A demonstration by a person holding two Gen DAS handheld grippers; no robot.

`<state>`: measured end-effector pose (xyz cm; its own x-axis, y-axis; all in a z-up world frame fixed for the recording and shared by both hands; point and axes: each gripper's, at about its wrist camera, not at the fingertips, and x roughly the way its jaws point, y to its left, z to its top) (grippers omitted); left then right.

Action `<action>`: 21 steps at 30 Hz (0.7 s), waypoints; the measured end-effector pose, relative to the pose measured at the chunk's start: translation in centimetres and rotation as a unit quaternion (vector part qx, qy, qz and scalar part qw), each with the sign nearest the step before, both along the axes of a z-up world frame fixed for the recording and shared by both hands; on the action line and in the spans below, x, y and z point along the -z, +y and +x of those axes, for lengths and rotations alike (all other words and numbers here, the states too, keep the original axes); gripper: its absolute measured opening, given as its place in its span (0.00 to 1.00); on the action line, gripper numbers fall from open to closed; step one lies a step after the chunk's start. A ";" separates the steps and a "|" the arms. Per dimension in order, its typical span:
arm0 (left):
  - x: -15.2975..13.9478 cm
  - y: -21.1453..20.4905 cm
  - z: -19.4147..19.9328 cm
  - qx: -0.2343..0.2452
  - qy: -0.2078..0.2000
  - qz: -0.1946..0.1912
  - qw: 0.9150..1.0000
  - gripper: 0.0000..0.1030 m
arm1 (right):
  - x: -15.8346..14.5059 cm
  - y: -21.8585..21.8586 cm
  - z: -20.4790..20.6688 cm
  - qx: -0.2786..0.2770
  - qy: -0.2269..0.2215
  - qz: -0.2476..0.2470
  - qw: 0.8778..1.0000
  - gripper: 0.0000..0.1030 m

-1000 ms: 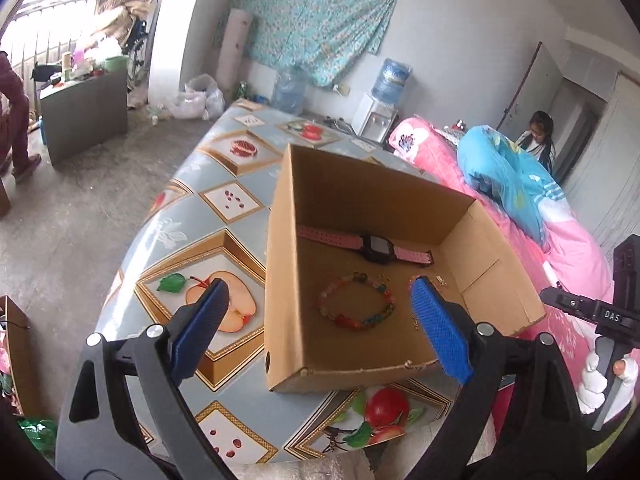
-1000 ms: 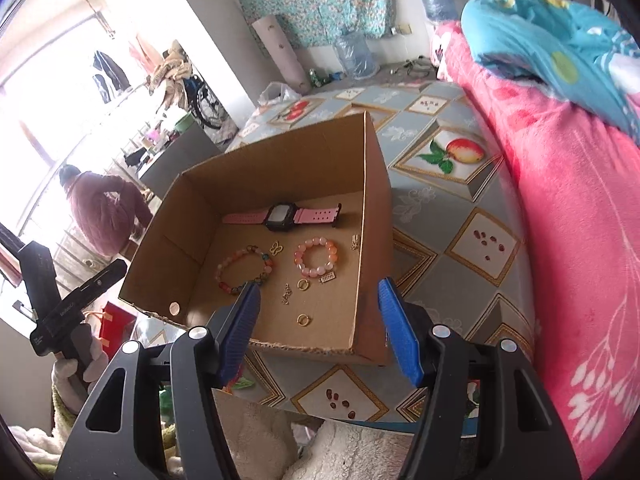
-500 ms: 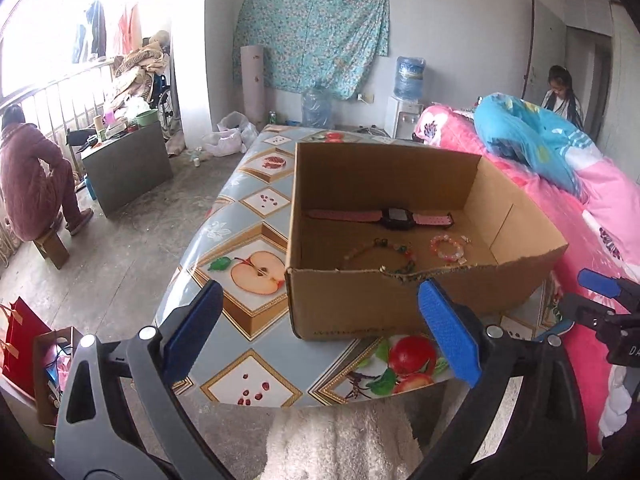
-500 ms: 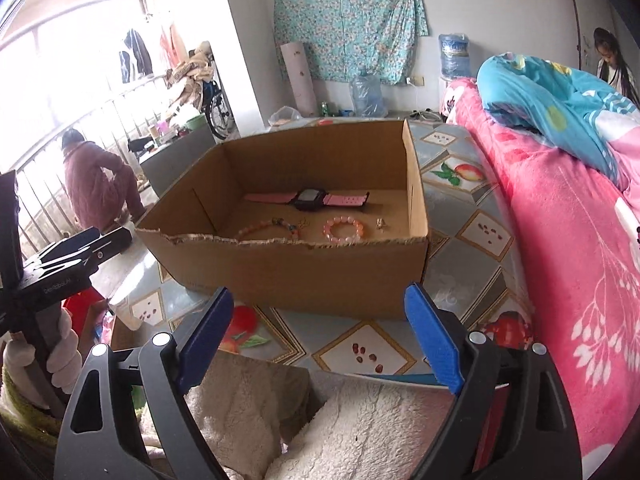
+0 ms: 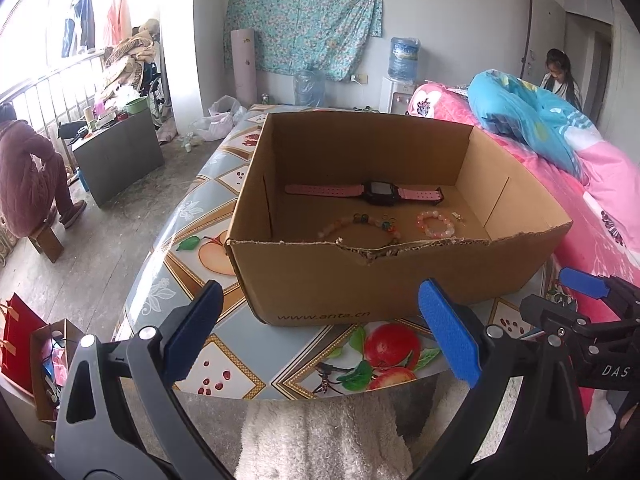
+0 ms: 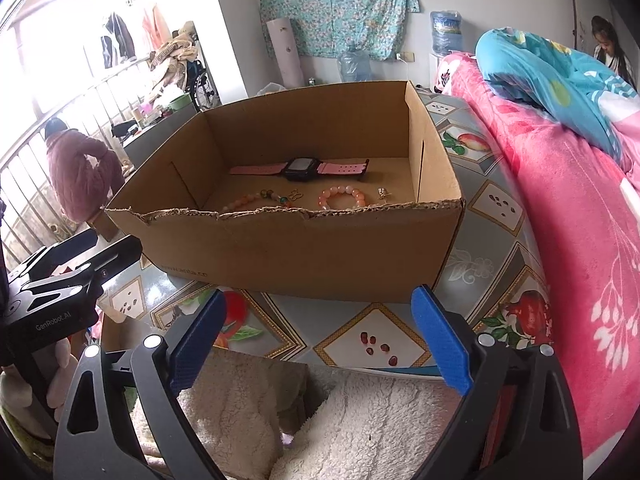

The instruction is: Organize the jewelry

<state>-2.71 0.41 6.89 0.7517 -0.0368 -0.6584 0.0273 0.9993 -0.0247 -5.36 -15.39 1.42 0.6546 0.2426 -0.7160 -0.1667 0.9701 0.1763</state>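
The open brown cardboard box holds a pink-strapped black watch and two beaded bracelets; both grippers' jaws spread, empty.

Daylight floods in from the window on my left, blown out to white glare. The room is evenly bright, shadows soft. Both fisheye views bend hard at dark corners; the smallest trinkets in the box look slightly blurred, perhaps.
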 end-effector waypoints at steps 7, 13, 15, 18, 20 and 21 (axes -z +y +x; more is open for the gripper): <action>0.4 -0.6 0.3 -0.008 0.000 0.021 1.000 0.92 | 0.2 -0.2 0.5 0.010 0.008 0.003 1.000 0.88; 0.6 -0.9 0.8 -0.010 0.004 0.029 1.000 0.92 | 0.5 -0.7 1.4 0.016 0.018 0.020 1.000 0.88; 0.8 -0.8 1.0 -0.010 0.008 0.029 0.999 0.92 | 0.5 -1.0 1.6 0.017 0.019 0.033 0.999 0.88; 1.1 -0.6 1.5 -0.011 0.018 0.025 0.999 0.92 | 0.5 -1.4 1.8 0.020 0.019 0.052 0.998 0.88; 1.2 -0.5 1.8 -0.014 0.020 0.023 0.999 0.92 | 0.5 -1.5 2.0 0.023 0.020 0.050 0.998 0.88; 1.3 -0.4 2.0 -0.015 0.022 0.022 0.999 0.92 | 0.6 -1.5 2.0 0.024 0.021 0.050 0.998 0.88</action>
